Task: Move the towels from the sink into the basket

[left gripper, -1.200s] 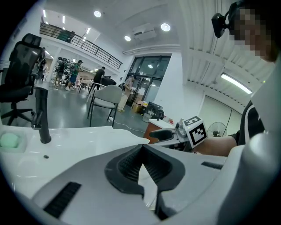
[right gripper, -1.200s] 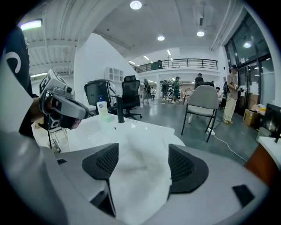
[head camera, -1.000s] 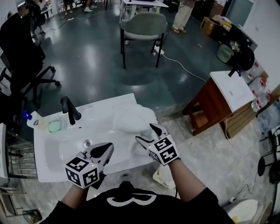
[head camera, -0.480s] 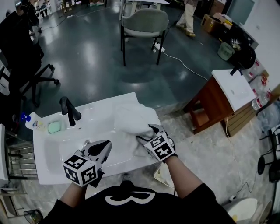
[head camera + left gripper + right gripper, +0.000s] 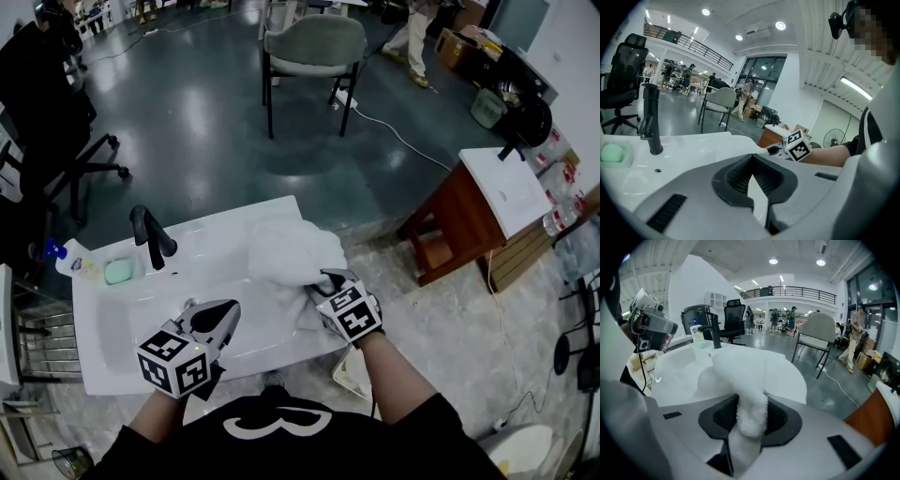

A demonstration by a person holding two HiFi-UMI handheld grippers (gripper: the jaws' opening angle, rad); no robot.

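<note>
The right claw (image 5: 751, 423) has just been closing and pinches a fold of the white towel (image 5: 740, 371), which is heaped at the right end of the sink (image 5: 112, 328). The left claw (image 5: 751, 158), pressed together and empty, hovers over the sink's near edge.

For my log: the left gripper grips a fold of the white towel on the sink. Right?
No, the right gripper does; its jaws have just been closing, with the white towel fold pinched between them on the sink, as the right gripper view shows.
</note>
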